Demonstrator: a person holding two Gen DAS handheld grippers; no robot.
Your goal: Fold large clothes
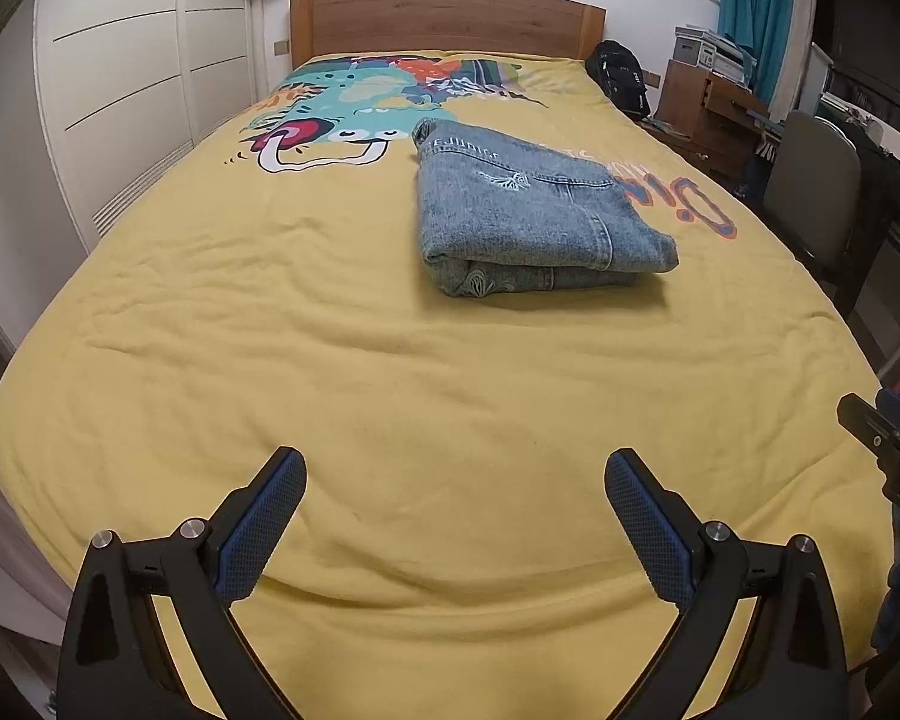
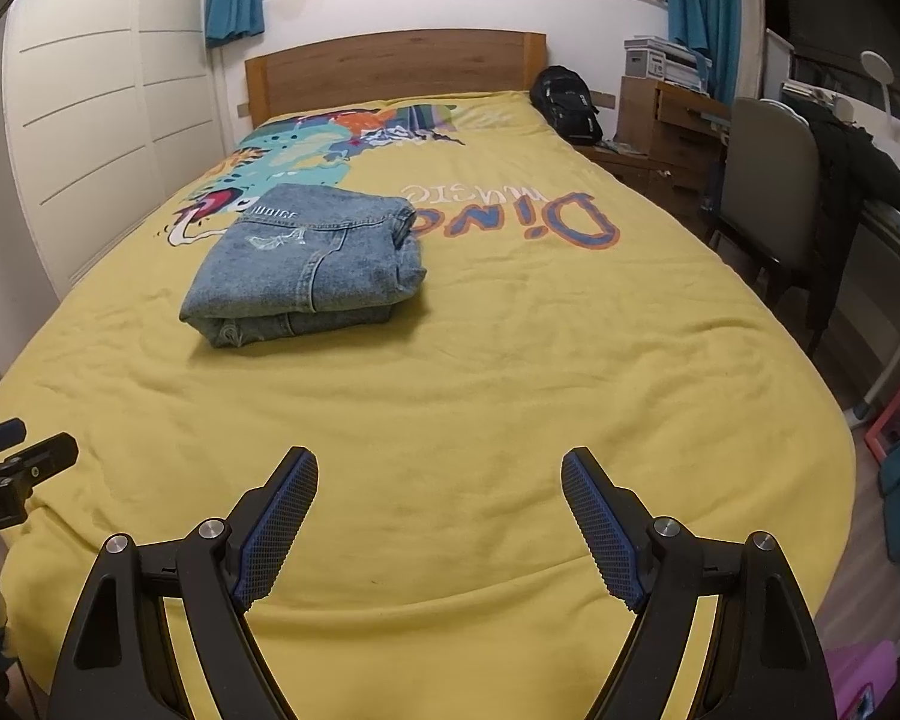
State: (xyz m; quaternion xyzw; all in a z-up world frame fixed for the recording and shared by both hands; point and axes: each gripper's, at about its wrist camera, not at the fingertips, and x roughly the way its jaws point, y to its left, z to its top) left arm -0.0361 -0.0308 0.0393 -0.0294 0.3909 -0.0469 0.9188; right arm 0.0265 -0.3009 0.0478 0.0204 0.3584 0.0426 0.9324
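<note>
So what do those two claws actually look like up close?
Both look alike. The left claw and right claw each have two black plastic fingers, blue pads with a fine grid texture, and round silver pivot pins. No cables or sleeves are visible.

Folded jeans (image 1: 534, 216) lie on bed (image 1: 390, 372), before headboard (image 1: 444, 18).
</note>
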